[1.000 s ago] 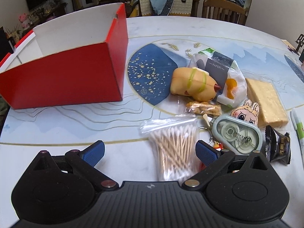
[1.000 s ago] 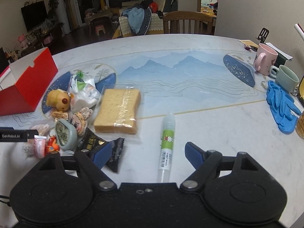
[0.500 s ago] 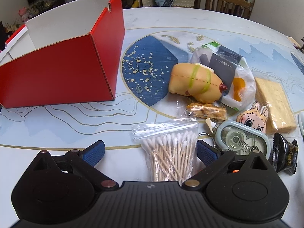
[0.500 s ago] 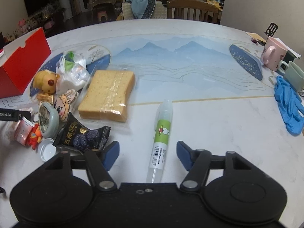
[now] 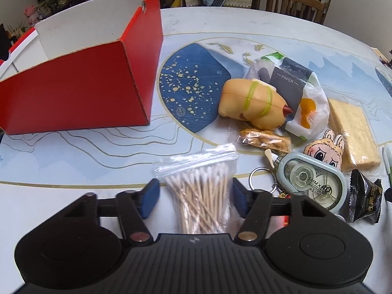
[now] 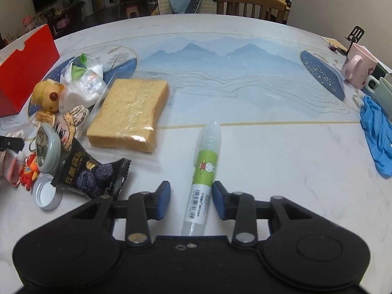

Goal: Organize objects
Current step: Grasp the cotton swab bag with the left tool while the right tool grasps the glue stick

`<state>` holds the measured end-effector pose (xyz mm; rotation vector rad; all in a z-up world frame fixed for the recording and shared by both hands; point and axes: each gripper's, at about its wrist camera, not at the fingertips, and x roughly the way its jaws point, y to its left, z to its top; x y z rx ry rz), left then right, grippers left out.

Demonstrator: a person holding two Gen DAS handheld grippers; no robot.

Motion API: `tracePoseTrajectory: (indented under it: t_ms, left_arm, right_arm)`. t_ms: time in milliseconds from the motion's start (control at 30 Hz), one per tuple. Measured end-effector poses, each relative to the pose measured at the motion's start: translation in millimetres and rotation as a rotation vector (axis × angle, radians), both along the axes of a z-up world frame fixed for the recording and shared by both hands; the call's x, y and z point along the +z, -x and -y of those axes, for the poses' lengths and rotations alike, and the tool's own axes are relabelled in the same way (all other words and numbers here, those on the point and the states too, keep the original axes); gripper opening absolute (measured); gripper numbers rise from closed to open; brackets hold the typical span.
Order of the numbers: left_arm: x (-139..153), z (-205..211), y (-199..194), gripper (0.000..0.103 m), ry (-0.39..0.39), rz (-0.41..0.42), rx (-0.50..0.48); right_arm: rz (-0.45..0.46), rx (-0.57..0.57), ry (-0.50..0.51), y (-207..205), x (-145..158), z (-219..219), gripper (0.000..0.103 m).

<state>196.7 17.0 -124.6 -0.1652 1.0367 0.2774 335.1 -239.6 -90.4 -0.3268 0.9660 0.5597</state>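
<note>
A clear bag of cotton swabs (image 5: 199,191) lies on the table between the fingers of my left gripper (image 5: 193,201); the jaws are open, a small gap showing on each side. A white tube with a green label (image 6: 204,176) lies between the fingers of my right gripper (image 6: 191,199), jaws open with gaps on both sides. An open red box (image 5: 80,83) stands at the left of the left wrist view.
A cluster lies right of the swabs: yellow toy (image 5: 252,105), tissue bag (image 5: 294,90), correction tape (image 5: 313,183), plush keychain (image 5: 323,149), sponge (image 6: 129,117), black snack packet (image 6: 93,171), metal lid (image 6: 46,193). Mugs (image 6: 359,66) and blue gloves (image 6: 377,132) sit at the far right.
Both grippers have moved forward and lower over their objects. Their jaws have narrowed around the swab bag and the tube.
</note>
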Motion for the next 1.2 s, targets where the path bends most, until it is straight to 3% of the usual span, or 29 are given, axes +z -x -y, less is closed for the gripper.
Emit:
tracePoseTrajectory:
  t_ms: [100, 200, 433, 700, 933, 1200]
  left_arm:
    - [1, -3, 3, 0.042, 0.003, -0.001, 0.017]
    - [2, -5, 8, 0.038, 0.006, 0.0, 0.039]
    - [10, -10, 28, 0.036, 0.027, 0.0, 0.101]
    - [32, -17, 63, 0.036, 0.11, 0.029, 0.171]
    - [54, -29, 77, 0.036, 0.162, 0.082, 0.17]
    - [80, -56, 84, 0.036, 0.166, 0.14, 0.091]
  right_arm:
    - [0.003, -0.004, -0.005, -3, 0, 1, 0.021]
    - [-0.01, -0.013, -0.021, -8, 1, 5, 0.017]
    - [-0.029, -0.018, -0.079, -11, 9, 18, 0.017]
    - [-0.032, 0.027, -0.159, -6, 43, 26, 0.017]
    - [-0.037, 0.114, -0.224, 13, 75, 1, 0.017]
    - [-0.051, 0.228, -0.265, 43, 111, -61, 0.017]
